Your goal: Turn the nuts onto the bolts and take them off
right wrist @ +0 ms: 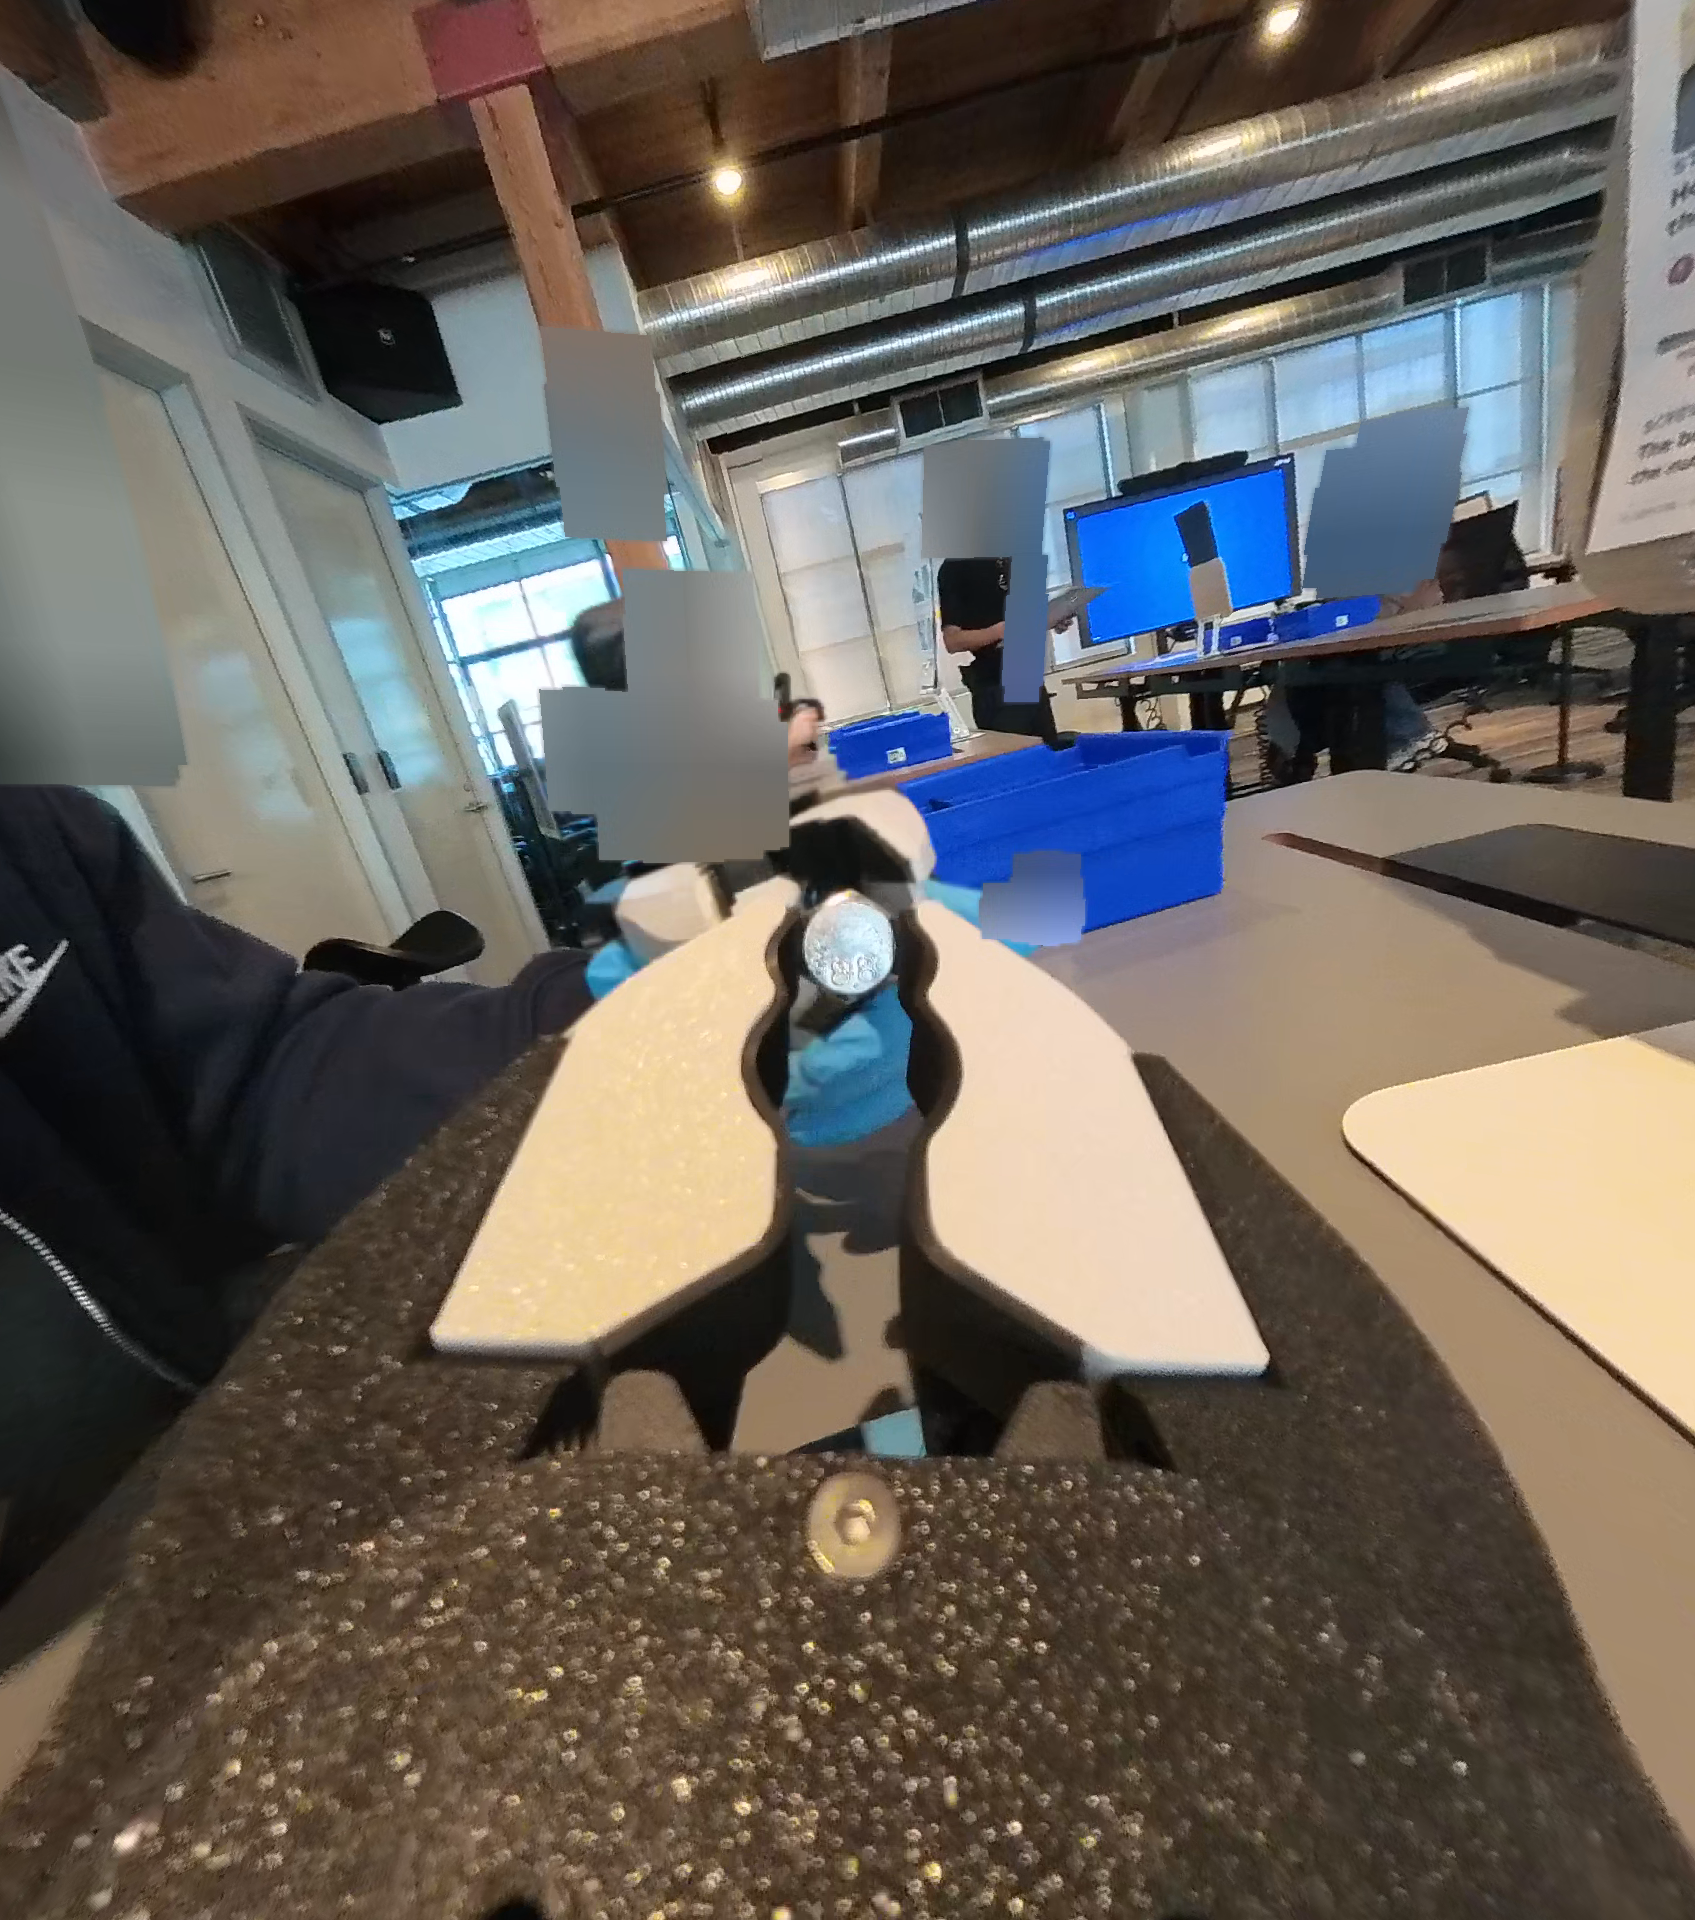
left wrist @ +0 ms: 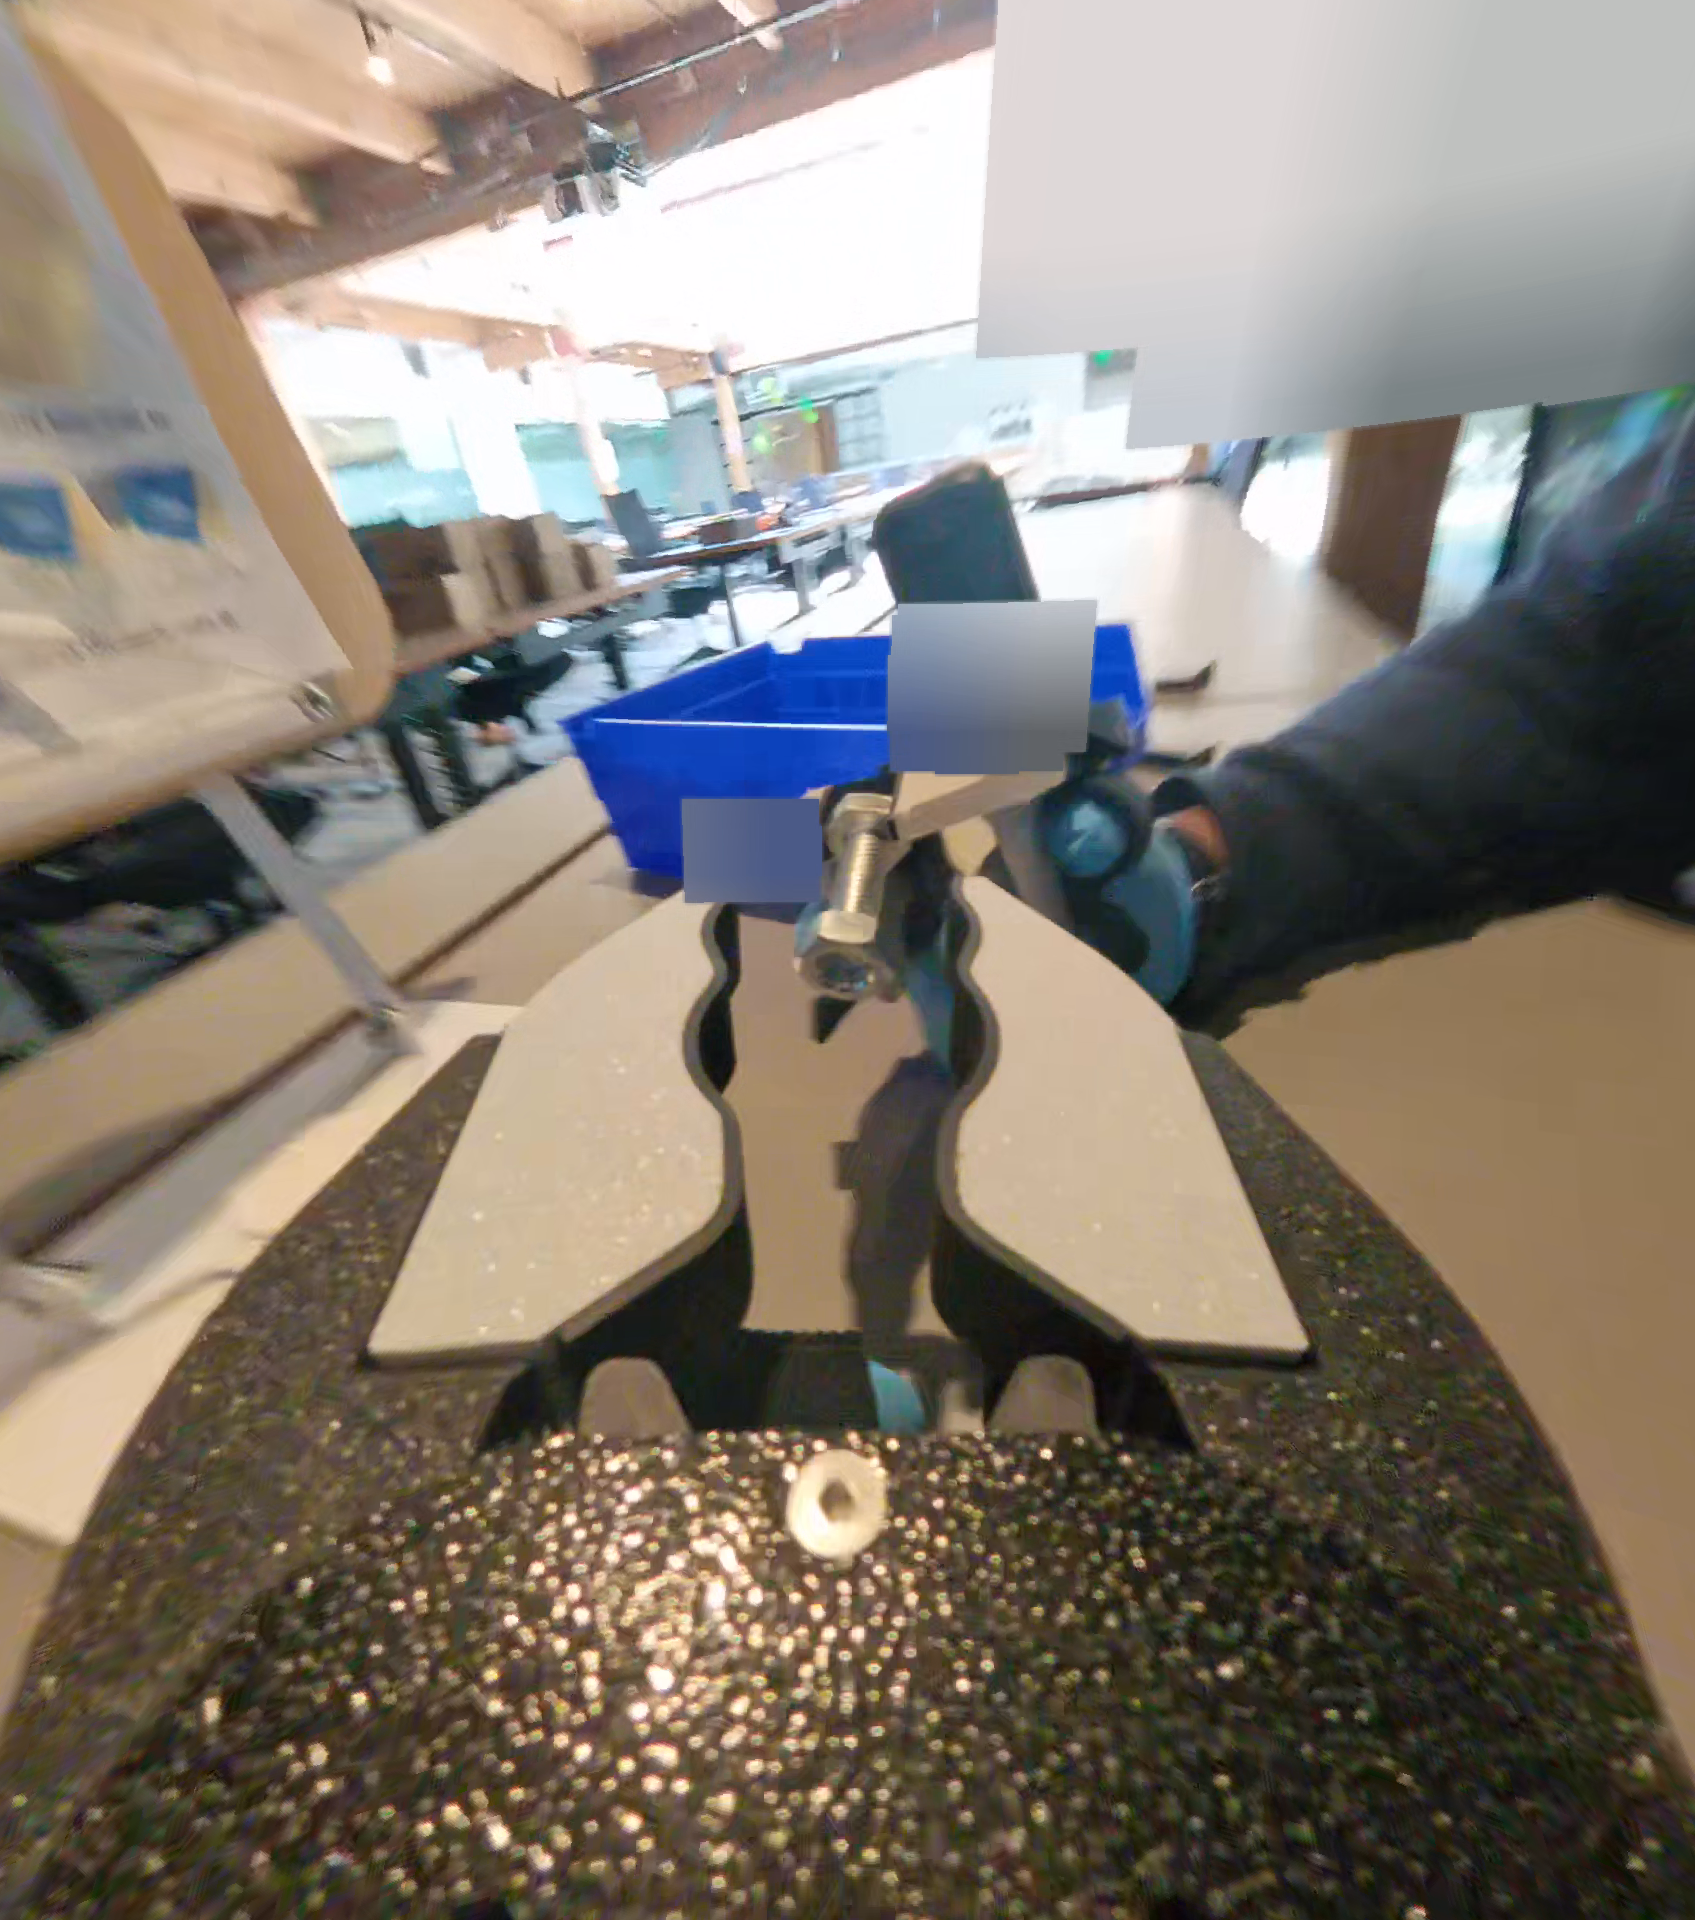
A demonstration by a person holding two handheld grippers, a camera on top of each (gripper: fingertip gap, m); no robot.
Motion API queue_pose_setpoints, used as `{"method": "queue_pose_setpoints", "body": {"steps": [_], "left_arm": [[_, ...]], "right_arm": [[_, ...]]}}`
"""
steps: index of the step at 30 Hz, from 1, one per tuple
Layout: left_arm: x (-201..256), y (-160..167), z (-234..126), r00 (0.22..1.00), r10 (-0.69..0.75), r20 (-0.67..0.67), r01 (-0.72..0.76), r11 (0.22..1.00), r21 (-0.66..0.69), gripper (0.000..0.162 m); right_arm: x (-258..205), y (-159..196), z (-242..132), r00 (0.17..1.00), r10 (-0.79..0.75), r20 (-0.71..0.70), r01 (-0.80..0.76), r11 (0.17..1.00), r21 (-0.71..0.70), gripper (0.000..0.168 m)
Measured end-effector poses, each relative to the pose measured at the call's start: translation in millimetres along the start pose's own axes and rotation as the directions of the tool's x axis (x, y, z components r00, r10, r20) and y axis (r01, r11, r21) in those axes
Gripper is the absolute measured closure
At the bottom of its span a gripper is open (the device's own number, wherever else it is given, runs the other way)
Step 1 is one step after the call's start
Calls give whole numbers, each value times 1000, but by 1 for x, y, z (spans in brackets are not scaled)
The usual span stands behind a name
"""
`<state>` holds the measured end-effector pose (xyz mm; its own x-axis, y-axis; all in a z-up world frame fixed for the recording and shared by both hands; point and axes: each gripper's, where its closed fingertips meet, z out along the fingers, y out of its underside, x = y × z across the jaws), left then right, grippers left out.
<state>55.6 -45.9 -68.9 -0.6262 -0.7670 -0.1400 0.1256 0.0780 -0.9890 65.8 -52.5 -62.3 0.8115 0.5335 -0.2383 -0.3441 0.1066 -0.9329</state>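
Left wrist view, risks first, blue bin as landmark.

- Biggest risk: dropping the whole bolt-and-nut assembly onto the table in front of the bin. Likely cause: torque from the left side twisting the bolt out of a grip that takes only its head end.
- Next: slipping off the nut. Only the tips reach it, so closing off-centre or on the corners instead of the flats probably skids round it without turning it.
- Smaller: binding or cross-threading if the two tools come off a common axis while turning. Looks roughly coaxial now, bolt tilted a bit.

Jaws:
- Left gripper: apart, clear gap on both sides of the nut, touching nothing as far as visible. Nut between the fingertips, in front of the bin, on the bolt's near end, bore facing the camera.
- Right gripper: closed down on the bolt at the head end, wavy inner edges hugging it, head facing that camera. Blue bin behind and to the right. Exact contact on the far side not resolvable.
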Motion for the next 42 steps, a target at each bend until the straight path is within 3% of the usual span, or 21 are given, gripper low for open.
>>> {"method": "queue_pose_setpoints", "body": {"steps": [6, 10, 13, 16, 19, 20, 22, 23, 24, 27, 29, 31, 33, 36, 39, 42], "left_arm": [[4, 10, -1, 927, -348, -139, 346, 937, -38, 124], [5, 12, 1, 889, -430, -160, 430, 902, -35, 126], [7, 12, 3, 889, -427, -169, 428, 903, -27, 145], [4, 11, 4, 963, -250, -99, 250, 968, -14, 145], [0, 13, 4, 987, 159, 37, -157, 985, -70, 145], [-3, 15, 5, 930, 356, 88, -344, 930, -128, 145], [-8, 19, 4, 718, 682, 136, -636, 723, -268, 144], [-10, 19, 5, 654, 744, 138, -686, 660, -306, 144], [-9, 18, 6, 652, 744, 147, -686, 661, -304, 138], [-3, 12, 8, 846, 514, 142, -489, 854, -178, 122], [1, 13, 10, 978, 194, 74, -186, 977, -103, 116], [3, 4, 13, 994, -109, 3, 109, 994, 3, 116], [3, -7, 12, 955, -291, -63, 296, 950, 96, 117], [-3, -10, 13, 908, -411, -78, 418, 897, 144, 118], [0, -8, 15, 900, -426, -91, 435, 892, 126, 121], [4, -5, 17, 938, -343, -53, 347, 933, 99, 145]], "right_arm": [[0, -3, -2, 999, -30, -14, 30, 999, 15, 151], [-2, -1, -1, 1000, -29, -1, 29, 1000, 6, 151], [-4, 1, 1, 1000, -31, 5, 31, 1000, -5, 151], [-2, 1, 1, 1000, -17, 2, 17, 1000, -4, 151], [-1, 1, 0, 1000, 2, -2, -2, 1000, 0, 151], [0, 1, 0, 1000, 9, -7, -9, 1000, -1, 151], [3, 1, 0, 1000, 25, -18, -25, 1000, 0, 150], [3, -1, 0, 999, 34, -13, -34, 999, 9, 150], [2, -3, -1, 999, 47, -1, -47, 999, 27, 150], [2, -14, -6, 995, 96, 25, -98, 991, 87, 151], [2, -20, -10, 990, 132, 51, -137, 983, 123, 151], [2, -23, -12, 986, 151, 64, -159, 976, 146, 151], [2, -24, -13, 986, 151, 70, -160, 976, 151, 151], [1, -22, -12, 986, 148, 76, -158, 977, 146, 151], [1, -21, -11, 986, 149, 81, -159, 977, 142, 151], [1, -19, -10, 986, 148, 78, -157, 979, 131, 151]]}}
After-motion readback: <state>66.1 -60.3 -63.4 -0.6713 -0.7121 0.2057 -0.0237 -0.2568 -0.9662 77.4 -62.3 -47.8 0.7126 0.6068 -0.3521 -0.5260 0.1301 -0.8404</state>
